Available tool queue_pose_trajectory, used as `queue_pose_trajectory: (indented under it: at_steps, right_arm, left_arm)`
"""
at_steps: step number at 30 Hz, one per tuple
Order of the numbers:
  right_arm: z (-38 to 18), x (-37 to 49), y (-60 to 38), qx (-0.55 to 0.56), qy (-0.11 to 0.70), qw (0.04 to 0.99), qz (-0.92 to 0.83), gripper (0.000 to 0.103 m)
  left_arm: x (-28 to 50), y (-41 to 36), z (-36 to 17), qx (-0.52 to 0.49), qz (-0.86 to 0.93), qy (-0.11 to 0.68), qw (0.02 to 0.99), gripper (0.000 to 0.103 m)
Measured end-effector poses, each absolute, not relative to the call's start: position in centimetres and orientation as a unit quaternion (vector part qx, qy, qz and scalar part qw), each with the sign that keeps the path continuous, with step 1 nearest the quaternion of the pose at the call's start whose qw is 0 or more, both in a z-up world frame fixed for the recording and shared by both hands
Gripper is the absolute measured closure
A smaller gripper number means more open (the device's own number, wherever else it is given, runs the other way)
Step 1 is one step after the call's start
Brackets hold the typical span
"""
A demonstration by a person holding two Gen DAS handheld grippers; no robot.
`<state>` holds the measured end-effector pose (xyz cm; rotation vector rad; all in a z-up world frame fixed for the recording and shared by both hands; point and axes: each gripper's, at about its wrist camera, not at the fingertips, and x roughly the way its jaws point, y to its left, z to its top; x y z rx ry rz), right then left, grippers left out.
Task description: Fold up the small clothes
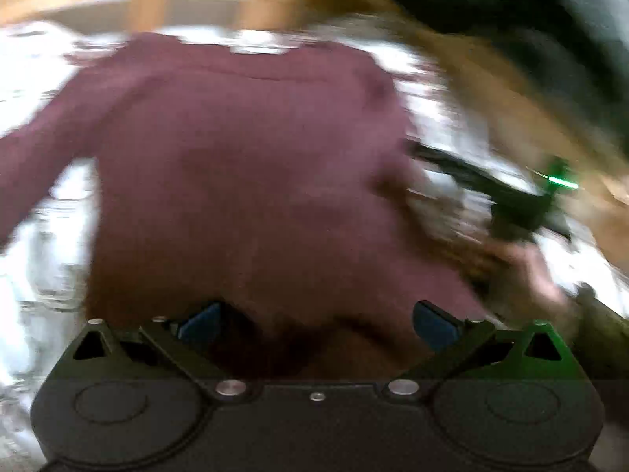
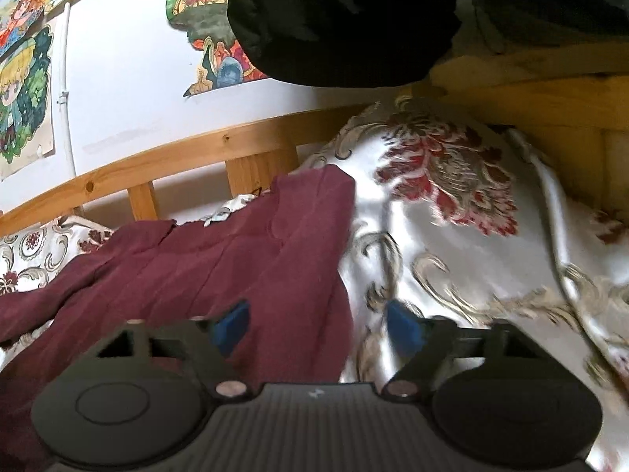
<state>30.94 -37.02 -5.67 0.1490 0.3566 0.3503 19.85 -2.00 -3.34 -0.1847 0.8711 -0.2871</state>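
A maroon long-sleeved top lies spread flat on a white floral bedspread. The left wrist view is blurred. My left gripper is open just above the top's near hem, with nothing between its blue pads. My right gripper shows at the right of that view, beside the top's right edge. In the right wrist view the top fills the left half. My right gripper is open over the top's right edge, its left pad above the cloth, its right pad above the bedspread.
A wooden bed rail runs along the far side, with a white wall and colourful posters behind it. Dark fabric hangs above at the top. A wooden frame part stands at the right.
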Motion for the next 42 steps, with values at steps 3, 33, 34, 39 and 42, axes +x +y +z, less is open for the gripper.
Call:
queue_pose_trajectory:
  at_steps: [3, 33, 34, 39, 42]
  right_arm:
    - [-5.6, 31.9, -36.4, 0.066, 0.178, 0.965, 0.182, 0.048]
    - [-5.8, 30.4, -34.6, -0.032, 0.184, 0.978, 0.091, 0.017]
    - [-5.6, 30.1, -34.3, -0.029, 0.186, 0.977, 0.097, 0.014]
    - [-4.8, 28.4, -32.6, -0.02, 0.186, 0.974, 0.13, 0.0]
    - [-4.6, 26.6, -31.6, -0.023, 0.195, 0.97, 0.142, 0.0]
  left_arm:
    - [21.2, -2.0, -4.4, -0.091, -0.048, 0.433, 0.895, 0.001]
    - [17.0, -2.3, -5.2, -0.083, -0.009, 0.423, 0.902, 0.001]
    - [16.2, -1.7, -4.7, -0.091, 0.002, 0.409, 0.908, 0.001]
    - [12.8, 3.6, -1.6, -0.112, 0.124, 0.337, 0.926, 0.001]
    - [11.0, 7.8, 0.0, -0.108, 0.206, 0.31, 0.922, 0.001]
